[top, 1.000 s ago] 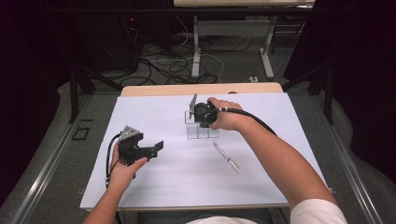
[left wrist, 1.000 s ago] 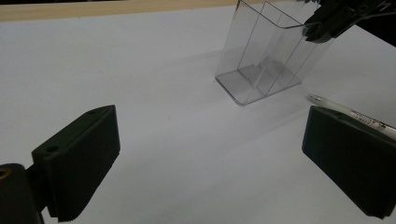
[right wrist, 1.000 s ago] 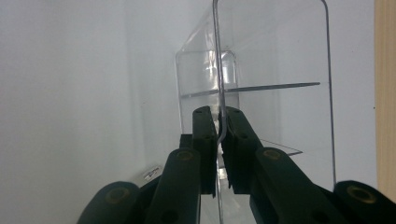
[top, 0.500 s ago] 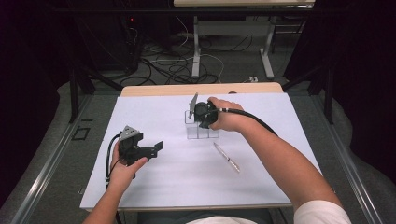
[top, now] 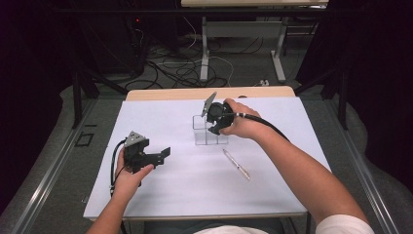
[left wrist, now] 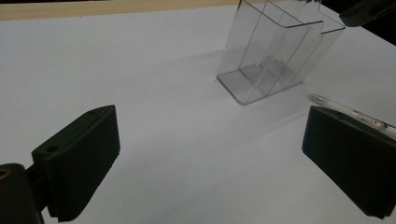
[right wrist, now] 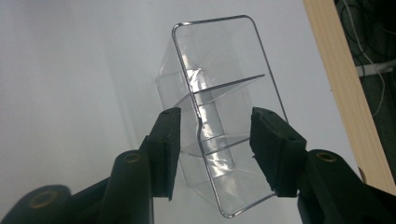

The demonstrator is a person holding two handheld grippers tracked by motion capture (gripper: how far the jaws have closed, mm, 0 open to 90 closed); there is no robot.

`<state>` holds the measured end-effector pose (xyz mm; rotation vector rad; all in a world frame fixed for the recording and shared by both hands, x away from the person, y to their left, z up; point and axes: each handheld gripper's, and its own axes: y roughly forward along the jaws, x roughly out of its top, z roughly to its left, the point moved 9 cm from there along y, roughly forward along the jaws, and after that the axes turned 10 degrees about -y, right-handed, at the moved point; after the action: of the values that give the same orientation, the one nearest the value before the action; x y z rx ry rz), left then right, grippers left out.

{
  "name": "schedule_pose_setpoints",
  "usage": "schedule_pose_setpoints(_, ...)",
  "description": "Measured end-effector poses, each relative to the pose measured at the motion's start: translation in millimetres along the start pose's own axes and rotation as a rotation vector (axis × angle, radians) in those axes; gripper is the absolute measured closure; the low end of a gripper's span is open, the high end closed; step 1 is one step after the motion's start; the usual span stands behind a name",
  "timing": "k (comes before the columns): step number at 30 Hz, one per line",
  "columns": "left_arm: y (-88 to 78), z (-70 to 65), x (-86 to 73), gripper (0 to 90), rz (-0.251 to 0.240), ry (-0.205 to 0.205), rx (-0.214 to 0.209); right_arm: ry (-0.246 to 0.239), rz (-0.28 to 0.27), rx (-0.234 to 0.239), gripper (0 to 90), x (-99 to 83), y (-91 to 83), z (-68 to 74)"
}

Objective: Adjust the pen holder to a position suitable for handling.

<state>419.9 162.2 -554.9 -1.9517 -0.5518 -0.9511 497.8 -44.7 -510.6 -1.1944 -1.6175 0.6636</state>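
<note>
Right claw part-open over the clear organizer (one wall between jaws) — gripping nothing.

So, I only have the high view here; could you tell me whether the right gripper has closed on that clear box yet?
Observer: Not yet. In the right gripper view, the right gripper has its jaws apart, straddling one wall of the clear organizer without pinching it.
Operator: Thank you. Is there anything inside the box?
Observer: No. It has inner dividers, and the compartments look empty in both gripper views.
Operator: And is the left gripper holding something?
Observer: No. The left gripper has its jaws wide apart over bare white table, with the pen lying just beyond one jaw.
</note>
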Motion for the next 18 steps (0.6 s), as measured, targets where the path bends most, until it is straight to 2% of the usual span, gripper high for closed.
schedule_pose_setpoints(5, 0.6, 0.9, -0.2, 4.3, -0.002, -0.007, 0.005, 0.094, -0.028, -0.036, 49.9, -1.9, -10.7, 2.7)
schedule_pose_setpoints(8, -0.7, 0.1, -0.7, 4.3, 0.002, -0.001, -0.001, 0.163, -0.056, -0.036, 46.0, -3.9, -17.2, 4.5)
schedule_pose_setpoints(10, -2.3, 0.1, -0.7, 4.3, 0.004, -0.003, 0.003, 0.215, -0.074, -0.019, 44.9, -6.1, -20.7, 6.5)
schedule_pose_setpoints(12, -3.1, 1.6, 0.5, 4.3, -0.013, -0.011, 0.008, 0.229, -0.07, -0.024, 37.5, -8.6, -24.2, 7.2)
schedule_pose_setpoints(14, -4.5, 3.9, 0.5, 4.3, -0.008, -0.008, 0.011, 0.248, -0.062, -0.036, 34.4, -11.7, -27.1, 8.8)
schedule_pose_setpoints(15, -4.9, 4.2, 0.4, 4.3, -0.006, -0.01, 0.011, 0.25, -0.072, -0.041, 32.1, -13.0, -27.9, 9.2)
schedule_pose_setpoints(18, -5.0, 3.6, 0.8, 4.3, -0.011, -0.019, 0.009, 0.295, -0.092, -0.053, 26.8, -16.5, -29.9, 12.3)
